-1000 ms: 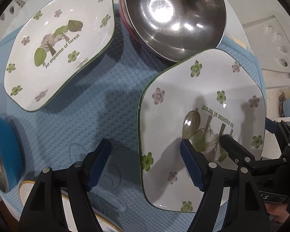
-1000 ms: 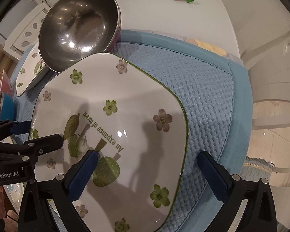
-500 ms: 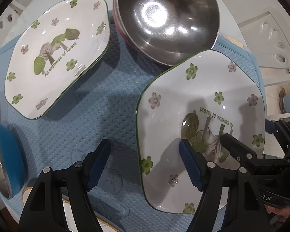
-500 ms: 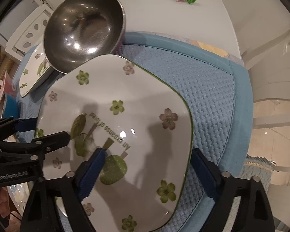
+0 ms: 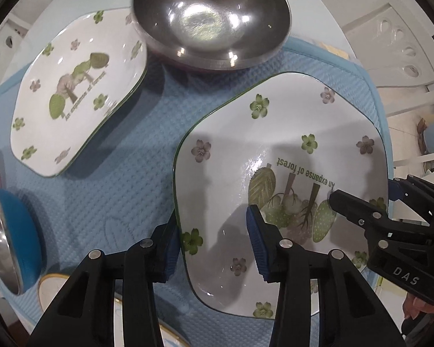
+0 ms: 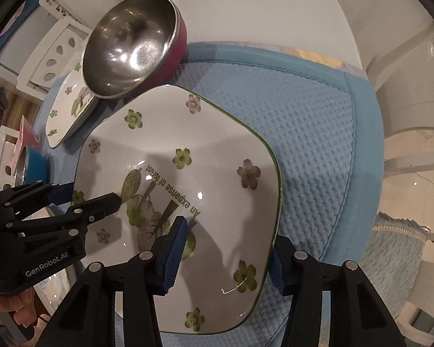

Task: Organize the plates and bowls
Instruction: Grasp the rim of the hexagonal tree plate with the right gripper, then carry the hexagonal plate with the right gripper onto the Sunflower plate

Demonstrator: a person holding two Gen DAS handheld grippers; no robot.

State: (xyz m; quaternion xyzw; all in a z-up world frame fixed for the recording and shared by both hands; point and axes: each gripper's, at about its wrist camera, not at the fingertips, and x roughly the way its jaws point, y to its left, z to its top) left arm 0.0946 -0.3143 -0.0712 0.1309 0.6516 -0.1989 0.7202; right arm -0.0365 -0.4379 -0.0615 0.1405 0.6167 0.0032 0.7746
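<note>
On the blue mat (image 5: 107,196) we see the near flowered plate (image 5: 275,150). Our left gripper (image 5: 214,243) is closing over its left rim, our right gripper (image 6: 225,248) over its right rim; we cannot tell whether pads press yet.

My left gripper (image 5: 214,248) pointed straight down, its jaws closing, one blue pad outside the rim of the flowered plate (image 5: 280,150) and the other over its inner face. My right gripper (image 6: 227,248) pointed steeply down, jaws also closing, straddling the opposite rim in the same way: one pad inside, one outside. Whether the pads pressed on the rim could not be told. Fingertips (image 6: 20,315) of my left hand showed under the left gripper's body.
</note>
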